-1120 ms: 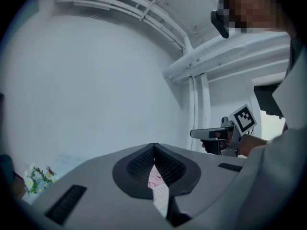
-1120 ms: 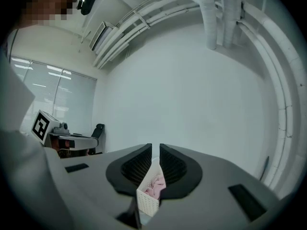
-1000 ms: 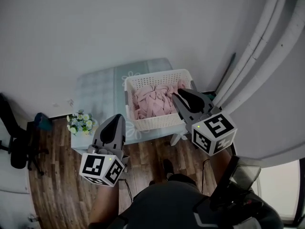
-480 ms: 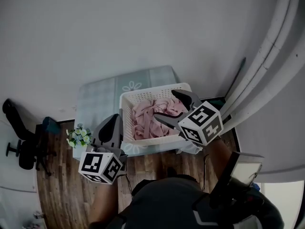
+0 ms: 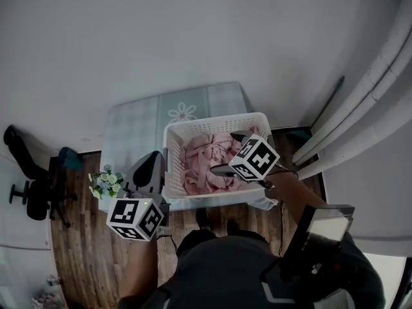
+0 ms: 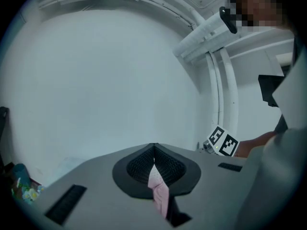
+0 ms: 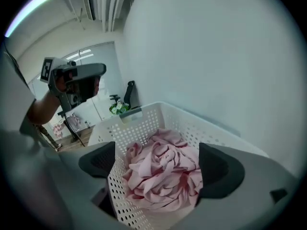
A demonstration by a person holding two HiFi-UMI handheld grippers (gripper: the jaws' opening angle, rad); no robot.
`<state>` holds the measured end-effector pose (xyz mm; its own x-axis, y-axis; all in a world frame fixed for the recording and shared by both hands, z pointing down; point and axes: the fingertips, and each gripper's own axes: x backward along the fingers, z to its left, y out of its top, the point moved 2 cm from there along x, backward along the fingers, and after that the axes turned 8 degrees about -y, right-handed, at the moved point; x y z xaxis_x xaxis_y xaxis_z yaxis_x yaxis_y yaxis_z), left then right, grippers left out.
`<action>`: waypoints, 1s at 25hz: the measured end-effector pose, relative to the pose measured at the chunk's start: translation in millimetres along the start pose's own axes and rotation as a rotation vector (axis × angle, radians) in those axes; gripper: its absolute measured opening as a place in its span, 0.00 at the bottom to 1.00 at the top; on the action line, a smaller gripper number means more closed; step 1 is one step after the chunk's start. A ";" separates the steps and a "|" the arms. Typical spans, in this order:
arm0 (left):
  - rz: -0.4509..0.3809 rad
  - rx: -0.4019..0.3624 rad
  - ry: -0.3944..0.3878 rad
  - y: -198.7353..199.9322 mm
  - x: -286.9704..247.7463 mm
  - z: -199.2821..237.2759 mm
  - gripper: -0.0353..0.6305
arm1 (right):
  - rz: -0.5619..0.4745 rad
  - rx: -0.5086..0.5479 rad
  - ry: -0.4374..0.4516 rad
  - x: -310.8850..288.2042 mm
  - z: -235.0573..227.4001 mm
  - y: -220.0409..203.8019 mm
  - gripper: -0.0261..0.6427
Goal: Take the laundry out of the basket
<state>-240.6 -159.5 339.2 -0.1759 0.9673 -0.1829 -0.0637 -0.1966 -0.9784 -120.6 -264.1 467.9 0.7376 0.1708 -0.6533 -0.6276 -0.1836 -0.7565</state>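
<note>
Lowered over the basket (image 5: 212,122), right hand-held gripper (image 5: 226,153), jaws just opened, nears soft, light laundry (image 5: 201,166); grab a raised fold. Left hand-held gripper (image 5: 149,167) clamps pink cloth (image 6: 158,190).

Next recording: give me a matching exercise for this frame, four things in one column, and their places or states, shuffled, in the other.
1. left gripper
2. right gripper
3. pink laundry
4. flowers

A. piled inside the white basket
B. jaws wide apart, over the basket
C. by the table corner, left of the basket
D. jaws shut on a pink cloth strip

Pairs: 1-D, 2-B, 3-A, 4-C. The right gripper's jaws have just been opening; nothing is gripped between them.
</note>
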 end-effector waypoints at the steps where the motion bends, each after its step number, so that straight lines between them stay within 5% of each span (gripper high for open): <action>1: 0.007 -0.002 0.000 -2.1 -3.2 5.8 0.07 | 0.038 0.003 0.007 -11.4 -1.4 -7.0 0.81; 13: 0.047 0.072 -0.031 -29.0 -31.6 67.4 0.07 | 0.401 -0.004 -0.025 -103.2 -25.6 -87.4 0.88; 25: 0.078 0.097 -0.062 -40.1 -45.9 104.1 0.07 | 0.472 0.093 0.089 -150.6 7.1 -101.5 0.88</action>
<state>-332.2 -212.7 396.8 -0.2439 0.9373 -0.2488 -0.1415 -0.2882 -0.9470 -169.8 -264.3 642.8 0.3828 0.0052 -0.9238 -0.9153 -0.1332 -0.3800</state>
